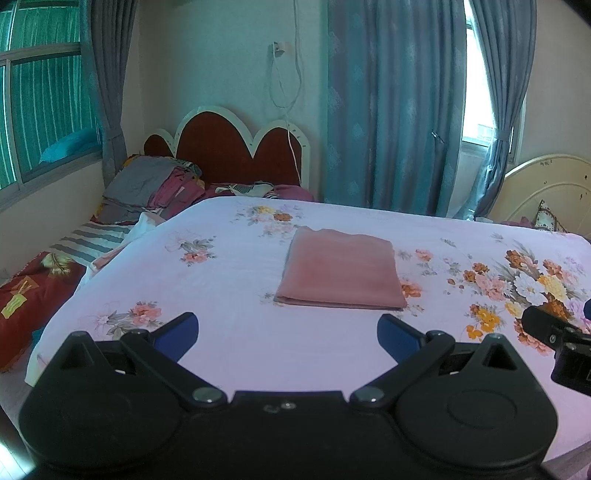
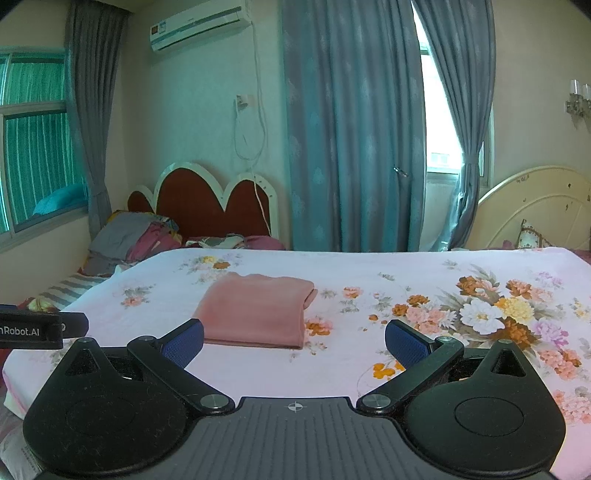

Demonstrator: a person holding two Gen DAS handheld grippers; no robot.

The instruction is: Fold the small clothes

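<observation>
A big bed [image 1: 229, 332] covered in a pale pink floral sheet is seen filling most of both views, and everything else is placed off it. Behind the bed, blue-grey curtains [image 1: 391, 110] are hung across the far wall, with a bright window gap to their right. A red scalloped headboard [image 1: 229, 147] is parked behind the bed's far left corner, with a heap of bedding [image 1: 147, 188] piled beside it. An air conditioner [image 2: 201, 24] is mounted high on the wall above that headboard.

On the bed, roughly in the middle, a folded pink garment [image 1: 340, 269] is laid flat as a tidy rectangle. Its long axis is run from the near edge of the bed toward the far edge, with the thick fold facing the near side.

The left gripper [image 1: 288, 332] is held over the bed's near edge, jaws spread wide with nothing between them. The right gripper [image 2: 294, 341] is spread the same way, nothing held, just short of the garment
</observation>
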